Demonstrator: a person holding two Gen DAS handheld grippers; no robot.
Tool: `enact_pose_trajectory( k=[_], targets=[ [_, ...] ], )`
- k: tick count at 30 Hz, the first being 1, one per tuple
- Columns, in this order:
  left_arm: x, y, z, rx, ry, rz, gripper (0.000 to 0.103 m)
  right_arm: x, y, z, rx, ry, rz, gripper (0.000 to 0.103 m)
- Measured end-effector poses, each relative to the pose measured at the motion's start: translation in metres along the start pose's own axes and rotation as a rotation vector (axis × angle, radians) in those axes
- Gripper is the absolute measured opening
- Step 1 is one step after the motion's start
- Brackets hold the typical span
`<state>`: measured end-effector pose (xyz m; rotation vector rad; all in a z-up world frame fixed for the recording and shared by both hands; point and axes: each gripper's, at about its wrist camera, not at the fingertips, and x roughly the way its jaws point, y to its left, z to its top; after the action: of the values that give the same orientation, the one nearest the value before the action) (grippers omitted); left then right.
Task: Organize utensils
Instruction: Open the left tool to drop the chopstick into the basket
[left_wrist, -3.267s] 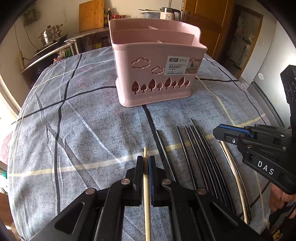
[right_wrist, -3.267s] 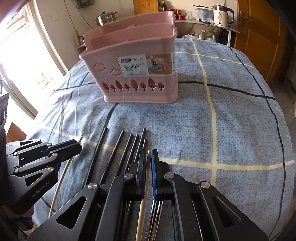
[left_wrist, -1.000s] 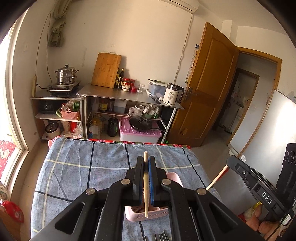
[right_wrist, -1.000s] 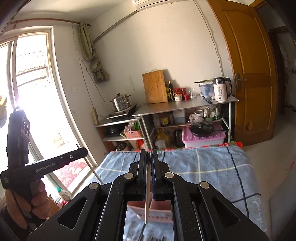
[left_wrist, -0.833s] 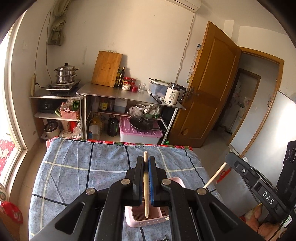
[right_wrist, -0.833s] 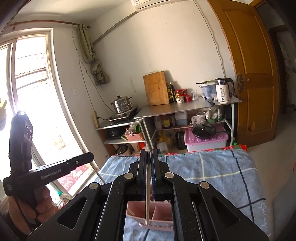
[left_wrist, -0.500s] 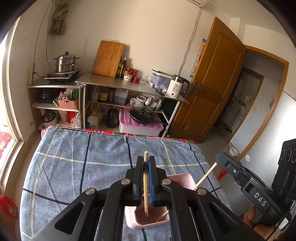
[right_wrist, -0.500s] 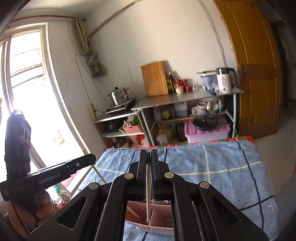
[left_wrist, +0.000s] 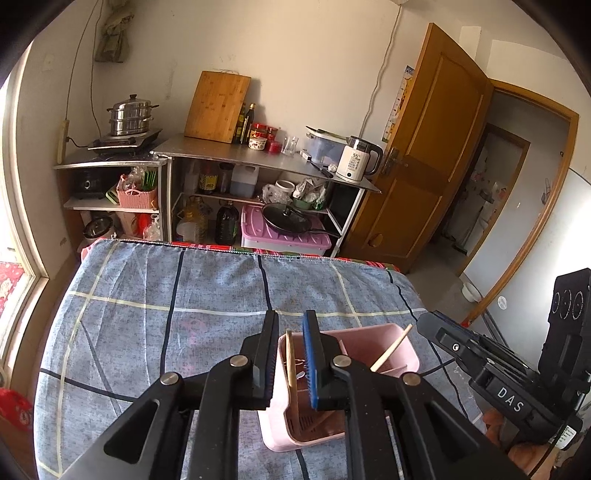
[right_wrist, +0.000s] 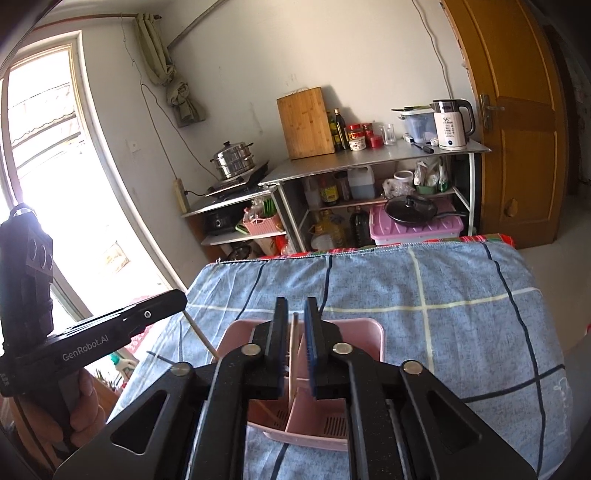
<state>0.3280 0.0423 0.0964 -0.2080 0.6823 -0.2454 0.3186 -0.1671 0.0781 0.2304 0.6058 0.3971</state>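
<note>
Left wrist view: the left gripper has just been opening; a slim wooden chopstick stands loose between its narrowly parted fingers, its lower end in the pink plastic basket beneath, partly hidden.

Right wrist view: the right gripper, likewise just opening, frames another chopstick untouched above the basket.

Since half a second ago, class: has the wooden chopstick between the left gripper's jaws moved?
Yes. The jaws have just been opening, and the wooden chopstick has slipped down between them towards the pink basket; its top now sits below the jaw tips.
</note>
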Motion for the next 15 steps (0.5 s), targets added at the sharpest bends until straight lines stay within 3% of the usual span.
enact_pose_trajectory(
  k=[2, 8, 15],
  targets=[
    [-0.01, 0.001, -0.001, 0.002, -0.024, 0.003, 0.024, -0.006, 0.002, 0.0, -0.003, -0.009, 0.0, 0.02],
    [-0.047, -0.002, -0.011, 0.018, -0.082, 0.032, 0.026, -0.039, 0.006, -0.004, -0.017, -0.05, 0.013, 0.023],
    [-0.093, -0.014, -0.056, 0.045, -0.126, 0.03, 0.037, -0.089, 0.009, -0.035, -0.047, -0.082, 0.009, 0.023]
  ],
)
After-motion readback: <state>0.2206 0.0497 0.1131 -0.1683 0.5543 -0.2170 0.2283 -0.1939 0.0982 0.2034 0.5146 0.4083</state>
